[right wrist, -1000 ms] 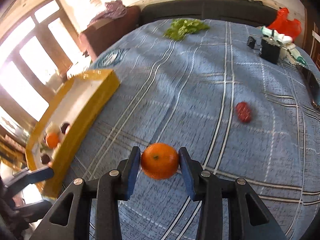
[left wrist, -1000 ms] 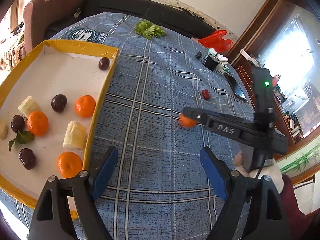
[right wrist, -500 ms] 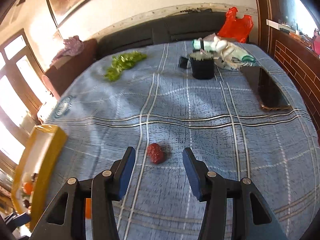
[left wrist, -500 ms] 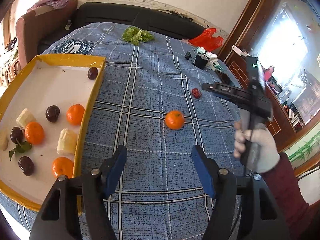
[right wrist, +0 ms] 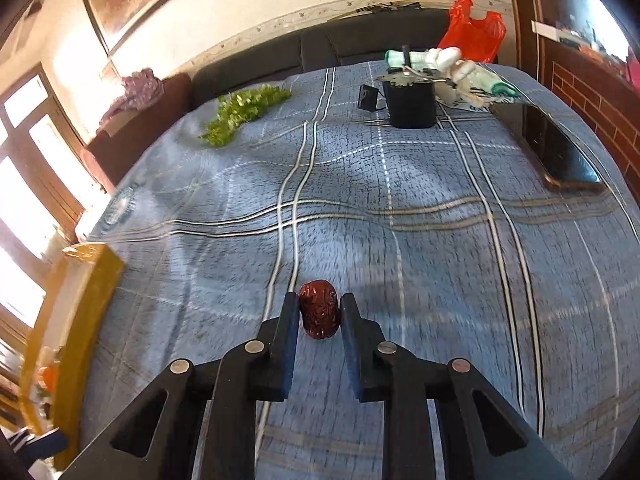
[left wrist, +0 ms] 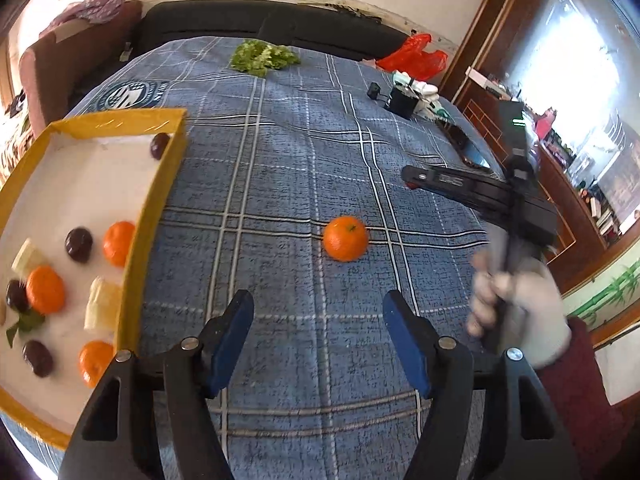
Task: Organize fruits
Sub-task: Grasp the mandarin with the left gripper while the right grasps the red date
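An orange mandarin (left wrist: 345, 238) lies on the blue plaid cloth, ahead of my open, empty left gripper (left wrist: 318, 334). A yellow-rimmed white tray (left wrist: 160, 184) at the left holds mandarins (left wrist: 45, 289), dark dates (left wrist: 79, 243) and banana pieces (left wrist: 102, 309). My right gripper (right wrist: 319, 315) is closed around a red date (right wrist: 319, 314) that sits on the cloth. In the left wrist view the right gripper (left wrist: 412, 178) reaches in from the right and hides the date.
Green lettuce (left wrist: 264, 56) lies at the far edge. A black cup (right wrist: 411, 102), a small black box (right wrist: 368, 98), a white-green cloth (right wrist: 460, 68), a red bag (right wrist: 472, 28) and a phone (right wrist: 556, 148) are at the far right. The tray's corner (right wrist: 92, 264) shows at left.
My right gripper let go of the mandarin on the cloth, swung right to the red date and closed on it. My left gripper moved closer to the mandarin.
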Available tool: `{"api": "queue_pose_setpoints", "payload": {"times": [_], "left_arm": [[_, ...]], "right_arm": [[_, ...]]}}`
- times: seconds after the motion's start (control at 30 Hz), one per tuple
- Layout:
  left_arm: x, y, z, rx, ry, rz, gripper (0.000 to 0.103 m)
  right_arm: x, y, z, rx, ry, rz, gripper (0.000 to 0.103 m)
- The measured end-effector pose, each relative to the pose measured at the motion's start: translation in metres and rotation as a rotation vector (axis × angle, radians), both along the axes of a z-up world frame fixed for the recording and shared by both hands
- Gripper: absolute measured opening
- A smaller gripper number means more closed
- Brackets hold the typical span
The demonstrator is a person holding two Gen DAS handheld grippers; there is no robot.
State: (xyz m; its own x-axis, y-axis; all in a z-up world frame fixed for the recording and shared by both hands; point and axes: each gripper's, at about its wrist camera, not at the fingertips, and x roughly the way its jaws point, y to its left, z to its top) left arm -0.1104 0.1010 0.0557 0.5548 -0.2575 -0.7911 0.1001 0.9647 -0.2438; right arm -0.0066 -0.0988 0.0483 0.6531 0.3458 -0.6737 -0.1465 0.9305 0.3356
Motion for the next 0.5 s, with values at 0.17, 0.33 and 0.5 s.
{"api": "queue_pose_setpoints", "payload": {"times": [0.17, 0.33, 0.5], "left_arm": [[0.023, -0.012, -0.011, -0.001, 0.022, -0.002, 0.066], [0.043, -0.022, -0.019, 0.020, 0.015, -0.002, 0.066], [0.057, -0.030, -0.026, 0.026, 0.020, -0.006, 0.066]], "right_arm": [[-0.038, -0.002, 0.012, 0.050, -0.070, 0.025, 0.023], [-0.043, -0.003, 0.006, 0.056, -0.080, 0.022, 0.023], [-0.039, -0.006, 0.000, 0.088, -0.049, 0.031, 0.023]]}}
